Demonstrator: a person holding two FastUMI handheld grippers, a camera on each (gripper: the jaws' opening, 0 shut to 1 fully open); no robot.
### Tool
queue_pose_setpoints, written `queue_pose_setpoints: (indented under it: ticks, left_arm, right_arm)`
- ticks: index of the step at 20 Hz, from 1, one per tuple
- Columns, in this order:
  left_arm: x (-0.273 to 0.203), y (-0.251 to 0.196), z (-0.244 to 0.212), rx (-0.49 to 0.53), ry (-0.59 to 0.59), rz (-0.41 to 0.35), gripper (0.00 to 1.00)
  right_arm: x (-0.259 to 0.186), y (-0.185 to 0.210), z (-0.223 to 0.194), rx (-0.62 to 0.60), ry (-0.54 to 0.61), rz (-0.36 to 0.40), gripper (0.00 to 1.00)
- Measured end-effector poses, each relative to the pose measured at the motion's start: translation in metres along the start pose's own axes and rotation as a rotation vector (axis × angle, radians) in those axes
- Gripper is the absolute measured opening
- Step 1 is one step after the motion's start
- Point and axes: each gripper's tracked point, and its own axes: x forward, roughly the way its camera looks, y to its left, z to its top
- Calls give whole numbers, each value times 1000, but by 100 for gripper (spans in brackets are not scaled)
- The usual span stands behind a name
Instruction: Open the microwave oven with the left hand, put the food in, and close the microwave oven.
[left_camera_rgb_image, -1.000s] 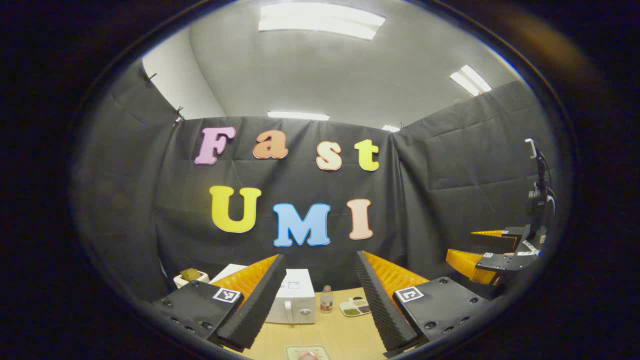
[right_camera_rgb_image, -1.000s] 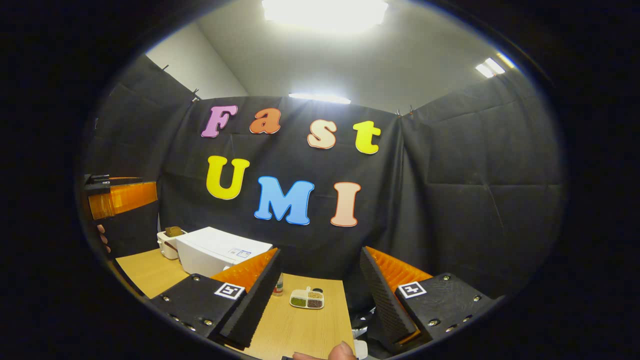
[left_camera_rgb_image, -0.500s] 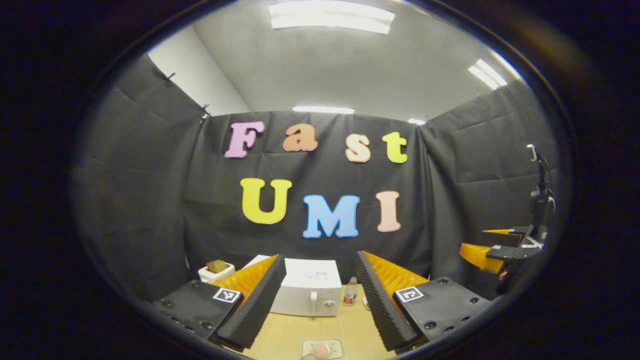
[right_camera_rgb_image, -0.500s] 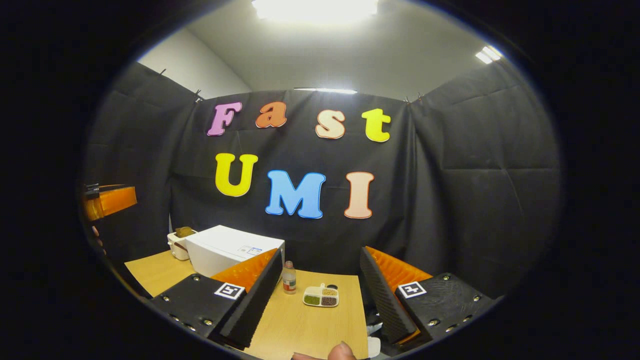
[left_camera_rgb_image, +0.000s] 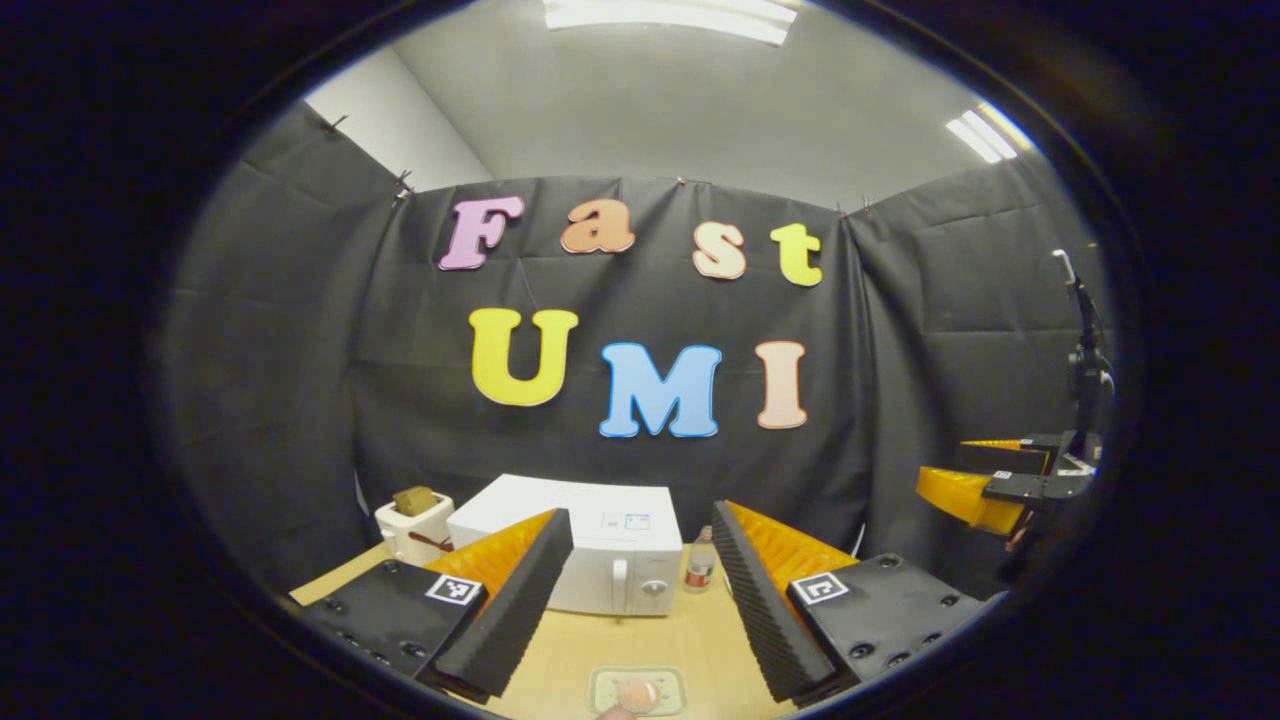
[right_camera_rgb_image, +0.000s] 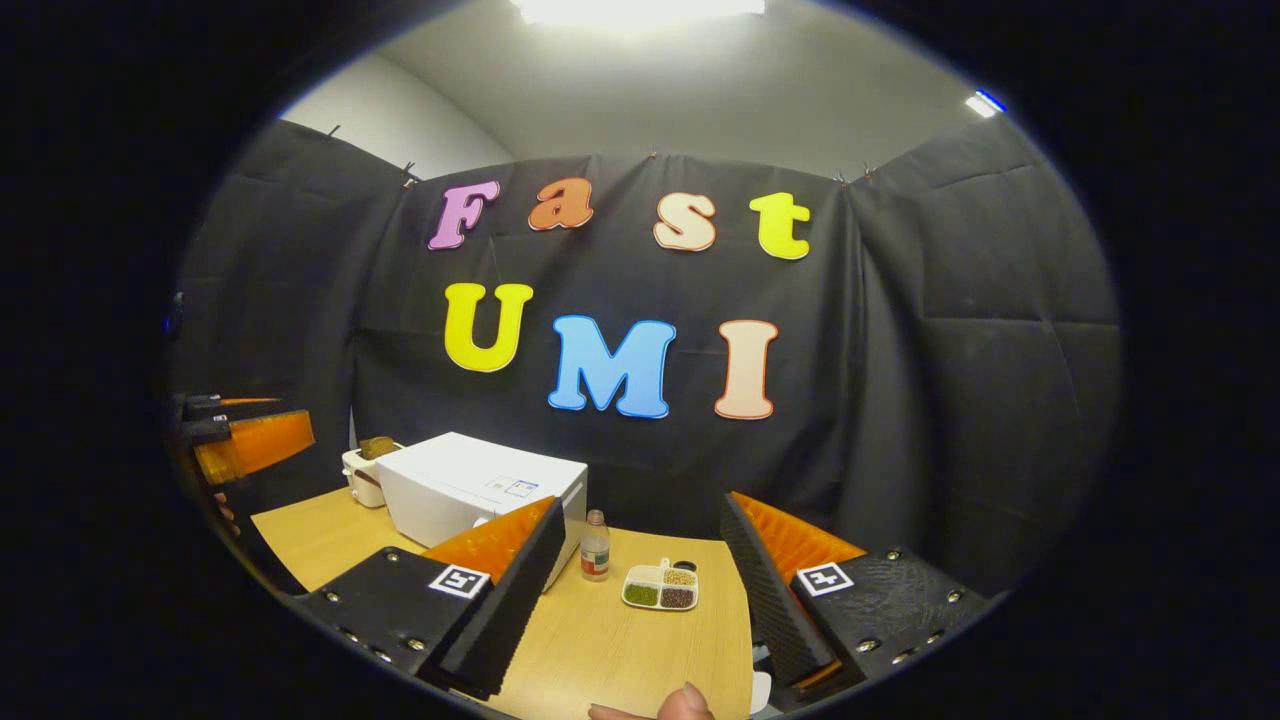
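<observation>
1. My left tool (left_camera_rgb_image: 640, 600) is spread wide with nothing between its fingers. Straight ahead of it, well apart, the microwave oven (left_camera_rgb_image: 600, 565) stands on the surface (left_camera_rgb_image: 660, 640) with its door shut, so I judge the opening step has not begun.
2. The door handle (left_camera_rgb_image: 619, 586) is a thin vertical bar, just left of the dial as I see it. If I come in off-centre, one finger may land on the dial or skid off the door face instead of hooking the handle.
3. The oven looks light. A hard pull could drag the whole box toward me rather than swing the door.
4. The food (left_camera_rgb_image: 637, 694) lies on a small tray (left_camera_rgb_image: 606, 682) directly below and in front of my left tool. Dropping low on the approach could knock it.
5. A small bottle (left_camera_rgb_image: 700, 568) stands just right of the oven. A swinging finger could tip it.
6. My right tool (right_camera_rgb_image: 640, 600) is also spread and empty, with the oven ahead to its left and a divided dish (right_camera_rgb_image: 660, 590) ahead on the surface. Moving it early risks crossing the left tool's path.
</observation>
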Motion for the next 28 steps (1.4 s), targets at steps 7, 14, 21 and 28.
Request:
queue_pose_setpoints:
  ticks: [7, 14, 21, 28]
  left_arm:
    - [149, 38, -194, -21, 245, -106, 99]
    - [270, 44, -358, -38, 408, -154, 100]
    - [298, 53, -388, -51, 400, -77, 69]
    - [297, 54, -388, 4, 396, -42, 36]
  right_arm:
    - [17, 7, -3, -70, 106, -174, 96]
    - [-1, 2, -22, -131, 237, -313, 96]
    - [-6, -9, -42, -63, 323, -362, 96]
    - [-8, -3, -42, -28, 315, -326, 95]
